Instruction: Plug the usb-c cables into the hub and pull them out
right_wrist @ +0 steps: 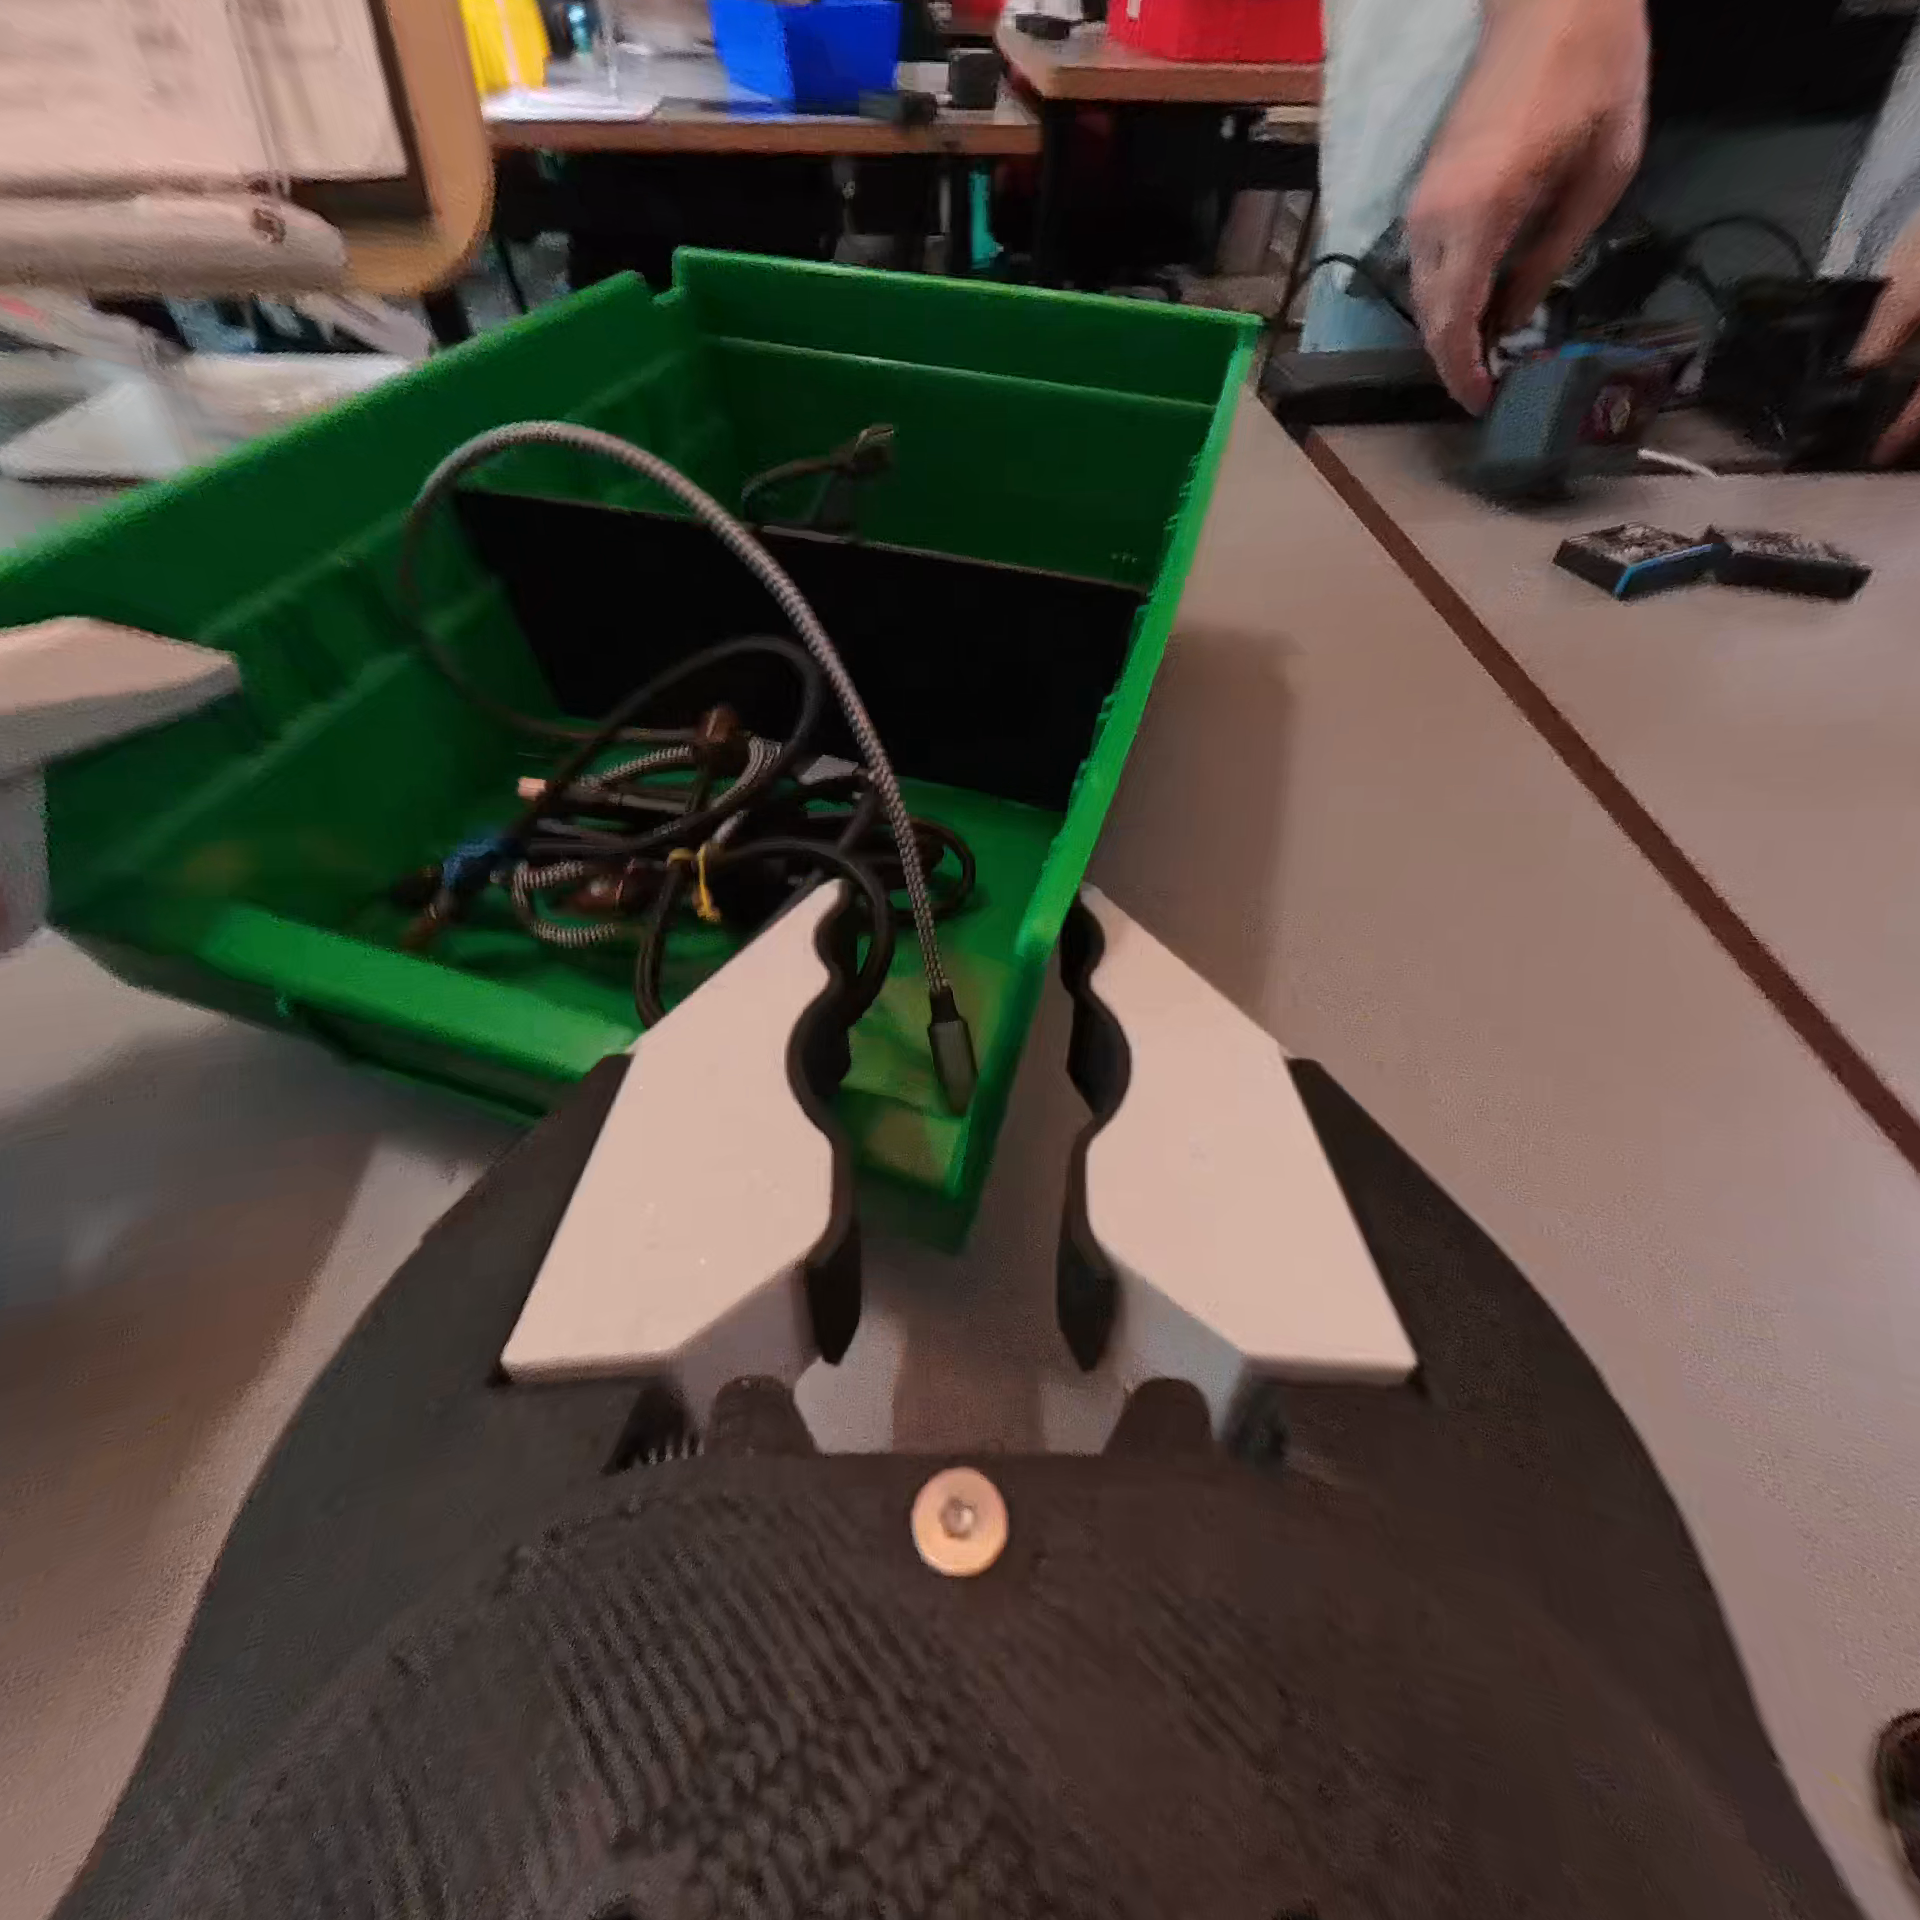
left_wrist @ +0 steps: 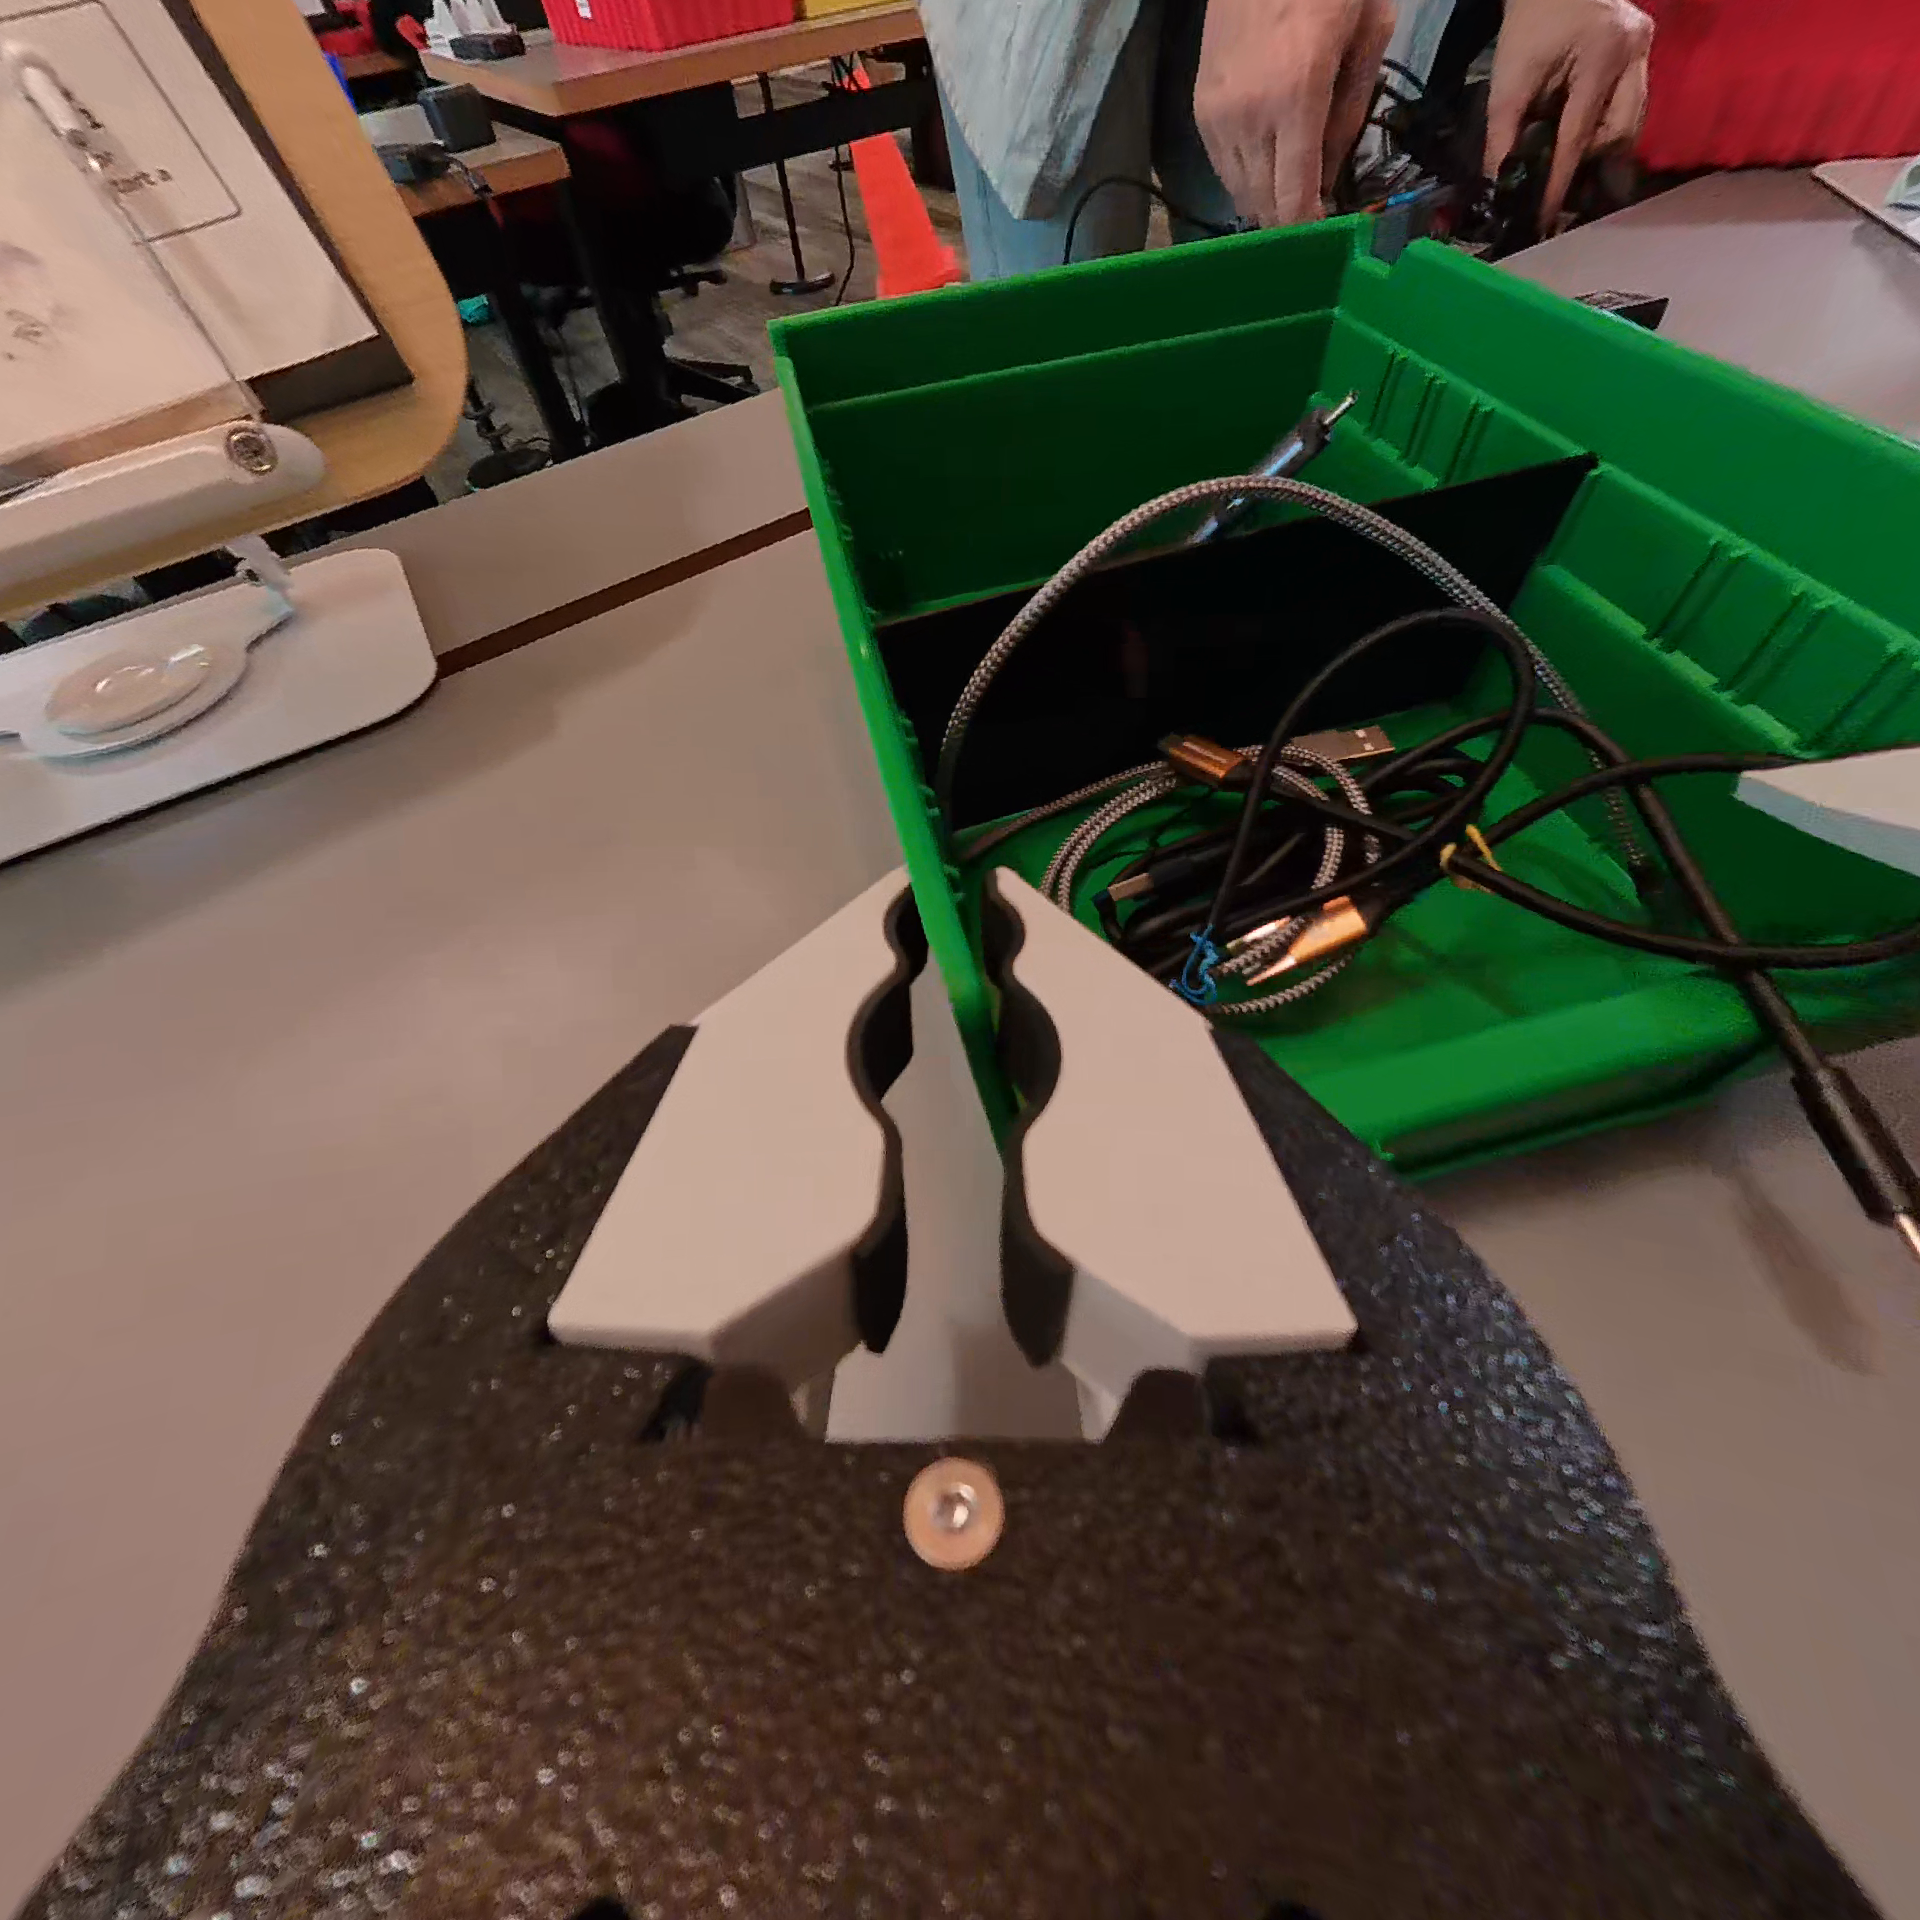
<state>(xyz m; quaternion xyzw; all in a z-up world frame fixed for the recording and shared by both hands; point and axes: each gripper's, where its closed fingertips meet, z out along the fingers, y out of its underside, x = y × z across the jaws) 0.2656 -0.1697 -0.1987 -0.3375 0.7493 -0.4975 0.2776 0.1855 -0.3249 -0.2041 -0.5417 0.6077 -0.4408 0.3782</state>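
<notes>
Left gripper (left_wrist: 958, 914) astride green bin (left_wrist: 1091, 312) wall; right gripper (right_wrist: 956, 909) open.

The left wrist view looks forward and slightly down over the grey tabletop (left_wrist: 436, 935), close to the green plastic bin (left_wrist: 1455, 343) at one o'clock. The right wrist view faces the same bin (right_wrist: 966, 312) from its opposite side, at eleven o'clock (equally near); both share its tangled black and braided cables (left_wrist: 1299, 831) (right_wrist: 675, 821).
</notes>
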